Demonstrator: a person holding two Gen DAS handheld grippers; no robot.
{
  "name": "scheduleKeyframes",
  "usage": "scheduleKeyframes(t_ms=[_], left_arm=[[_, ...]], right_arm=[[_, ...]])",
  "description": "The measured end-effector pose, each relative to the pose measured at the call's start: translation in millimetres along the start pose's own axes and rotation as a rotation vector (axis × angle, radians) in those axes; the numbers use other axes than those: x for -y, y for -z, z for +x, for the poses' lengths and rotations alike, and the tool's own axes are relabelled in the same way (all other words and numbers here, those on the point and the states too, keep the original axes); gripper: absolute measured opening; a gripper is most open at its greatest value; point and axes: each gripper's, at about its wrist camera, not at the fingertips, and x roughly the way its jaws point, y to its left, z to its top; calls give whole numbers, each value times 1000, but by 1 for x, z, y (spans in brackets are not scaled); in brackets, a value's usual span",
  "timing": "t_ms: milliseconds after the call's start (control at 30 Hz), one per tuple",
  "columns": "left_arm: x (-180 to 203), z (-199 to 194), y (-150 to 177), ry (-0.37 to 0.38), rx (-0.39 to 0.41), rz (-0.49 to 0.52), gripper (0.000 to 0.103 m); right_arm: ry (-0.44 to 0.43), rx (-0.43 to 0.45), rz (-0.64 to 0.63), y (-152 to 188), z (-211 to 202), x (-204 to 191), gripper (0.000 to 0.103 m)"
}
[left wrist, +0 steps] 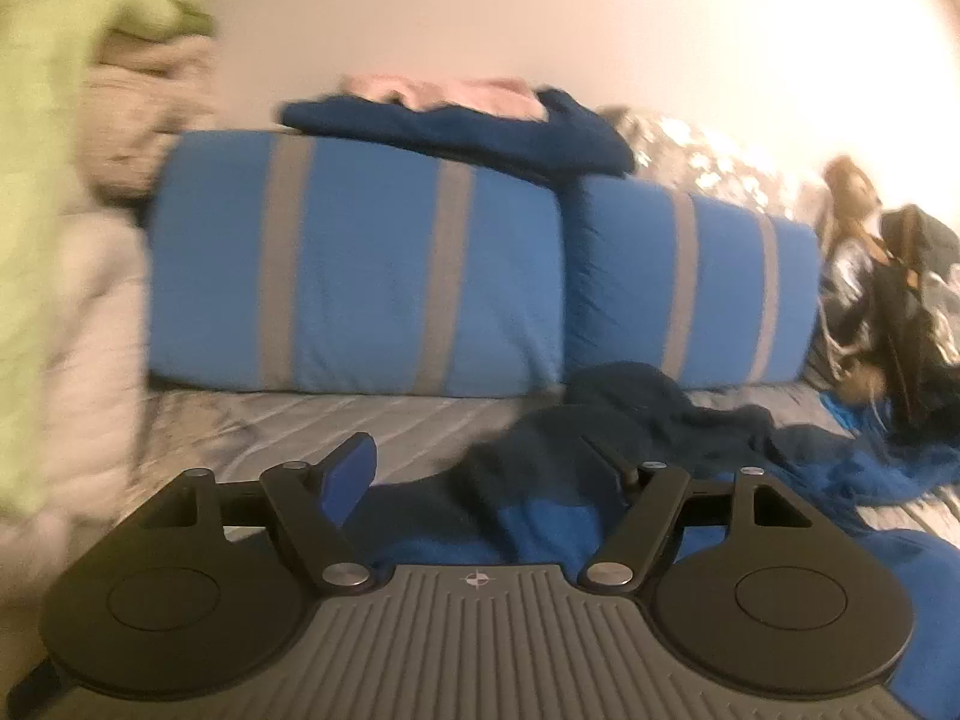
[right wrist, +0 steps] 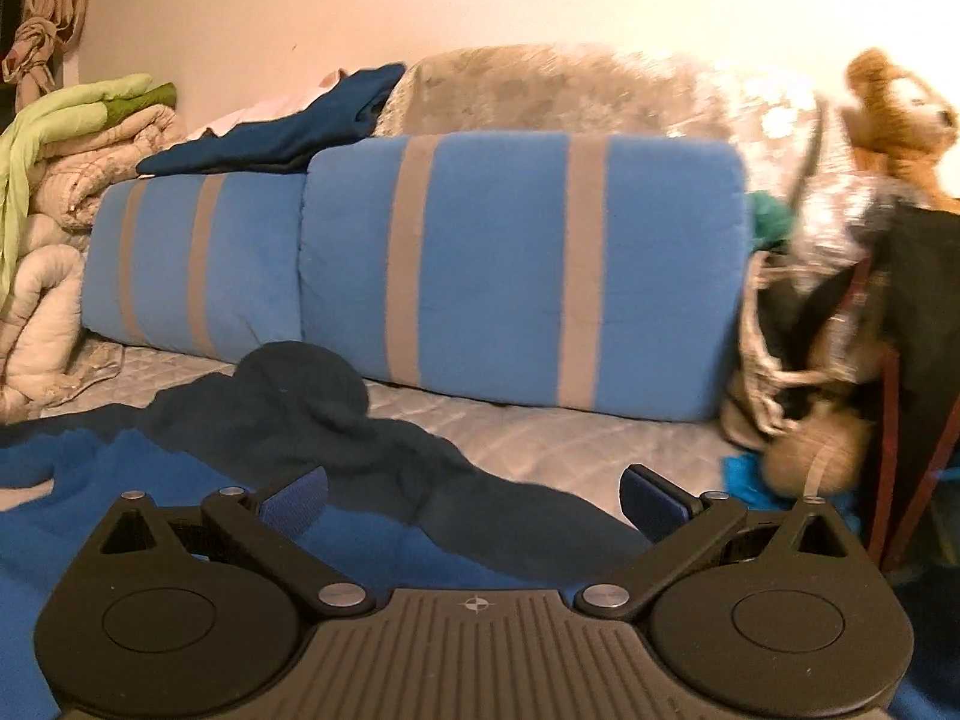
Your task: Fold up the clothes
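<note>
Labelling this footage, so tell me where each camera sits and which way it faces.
Left wrist: on the left gripper, facing the striped blue cushions; its own jaws show, open, blue garment draped across.
Right wrist: on the right gripper, facing the same cushions; open jaws, nothing between.
Shared: cushions, garment, quilted cover, green blanket.
</note>
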Motion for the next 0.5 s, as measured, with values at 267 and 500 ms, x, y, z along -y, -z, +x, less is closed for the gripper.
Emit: scheduleKeyframes(t_ms=[267,500], left_arm=[[-10,133,-20,154,-156,-33,74],[-16,247,-23,274,-240,-109,74]], right_arm=[[-163,-110,41,-39,110,-16,103],[-265,-191,199,-51,219,-21,103]])
